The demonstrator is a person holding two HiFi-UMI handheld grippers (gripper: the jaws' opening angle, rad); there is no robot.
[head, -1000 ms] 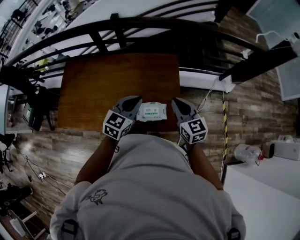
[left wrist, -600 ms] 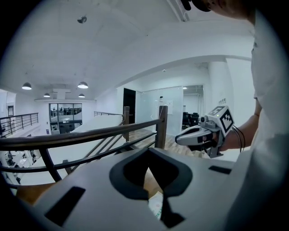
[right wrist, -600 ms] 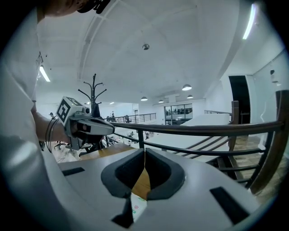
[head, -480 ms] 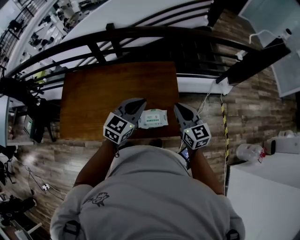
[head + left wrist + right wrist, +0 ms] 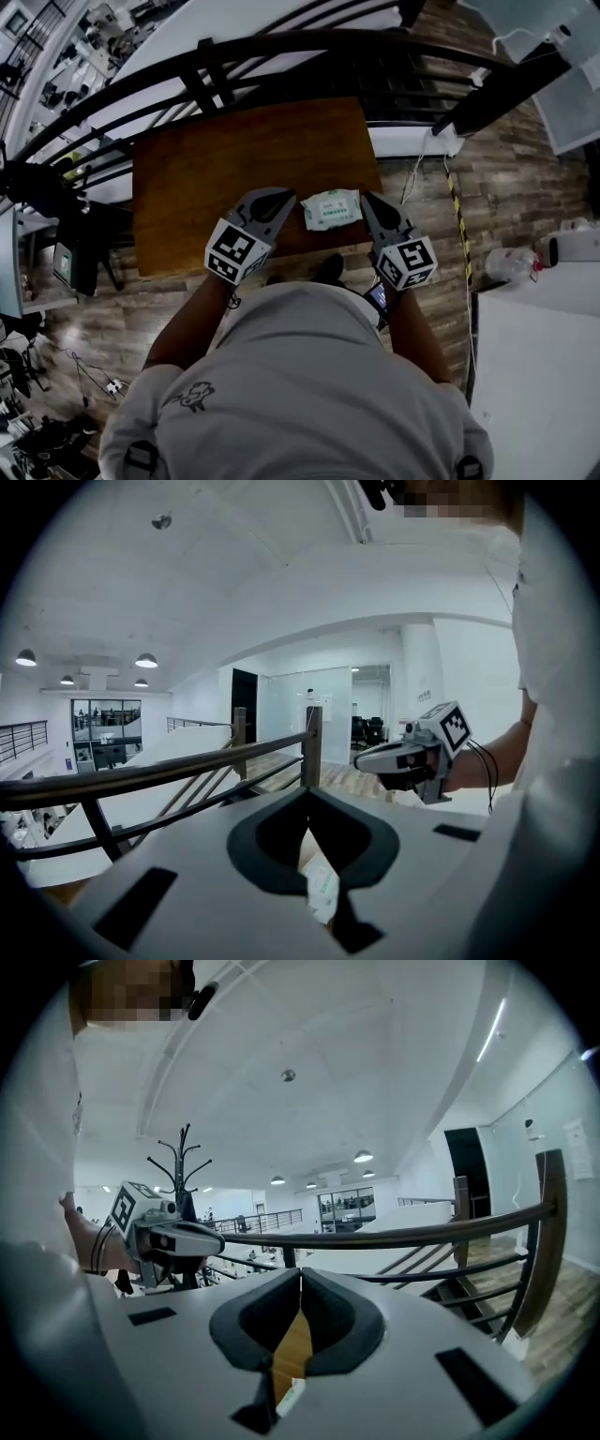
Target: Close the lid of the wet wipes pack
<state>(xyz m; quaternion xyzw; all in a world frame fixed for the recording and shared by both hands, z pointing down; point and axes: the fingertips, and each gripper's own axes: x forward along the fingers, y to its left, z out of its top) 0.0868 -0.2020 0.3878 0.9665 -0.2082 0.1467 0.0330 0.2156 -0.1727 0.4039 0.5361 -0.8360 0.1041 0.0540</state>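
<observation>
A white wet wipes pack (image 5: 330, 208) with a green label lies flat near the front edge of the brown wooden table (image 5: 216, 169). Whether its lid is down I cannot tell. My left gripper (image 5: 281, 199) hovers just left of the pack, my right gripper (image 5: 367, 201) just right of it, neither touching it. In the left gripper view the jaws (image 5: 307, 810) meet, and the pack (image 5: 322, 892) shows below them. The right gripper (image 5: 301, 1288) has its jaws together over bare table (image 5: 293, 1349), with a sliver of the pack (image 5: 290, 1394) underneath. Nothing is held.
A dark metal railing (image 5: 281, 56) runs behind the table over an open drop. Wood-plank floor surrounds the table. A white counter (image 5: 544, 375) stands at the right, with a plastic bottle (image 5: 511, 265) on the floor beside it. A coat rack (image 5: 180, 1162) stands far off.
Both grippers have lifted and moved forward along the two sides of the pack. The head camera has shifted, so the table and pack sit further right in view.
</observation>
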